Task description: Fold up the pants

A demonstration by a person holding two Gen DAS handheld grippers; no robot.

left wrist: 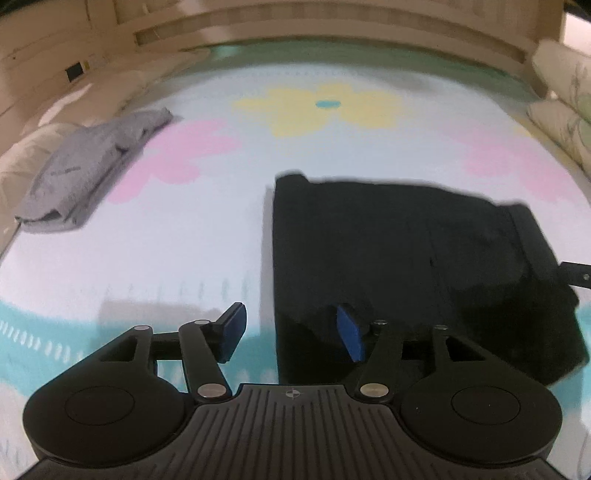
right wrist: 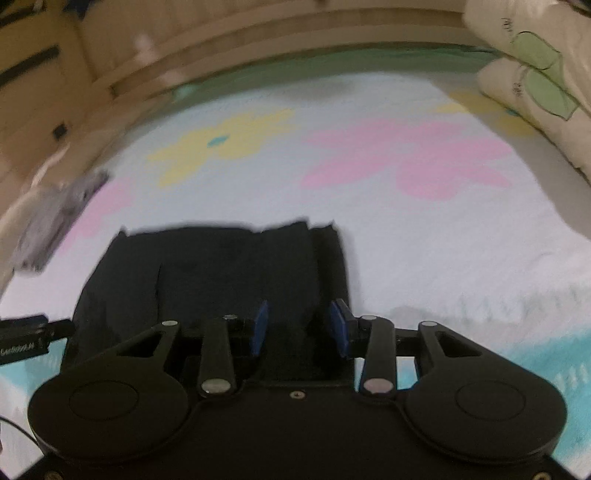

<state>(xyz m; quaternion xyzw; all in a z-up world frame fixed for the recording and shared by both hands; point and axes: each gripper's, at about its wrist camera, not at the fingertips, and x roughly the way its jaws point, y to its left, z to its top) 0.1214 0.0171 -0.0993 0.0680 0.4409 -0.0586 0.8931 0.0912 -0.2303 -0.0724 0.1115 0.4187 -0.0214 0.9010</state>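
Black pants [left wrist: 406, 251] lie folded into a flat rectangle on a bedsheet printed with flowers [left wrist: 317, 107]. My left gripper [left wrist: 291, 332] is open at the pants' near left corner: its left blue pad hangs over the sheet, its right pad over the black cloth. My right gripper [right wrist: 299, 326] is open over the near right part of the pants [right wrist: 229, 266], with dark cloth showing in the gap between its blue pads. Neither pair of pads presses on the fabric. Each view catches a bit of the other gripper at its edge.
A folded grey garment [left wrist: 85, 166] lies at the sheet's far left [right wrist: 55, 214]. Cream pillows with green leaf prints [right wrist: 528, 74] are stacked at the far right [left wrist: 565, 110]. A wooden bed frame [left wrist: 332, 26] runs along the back.
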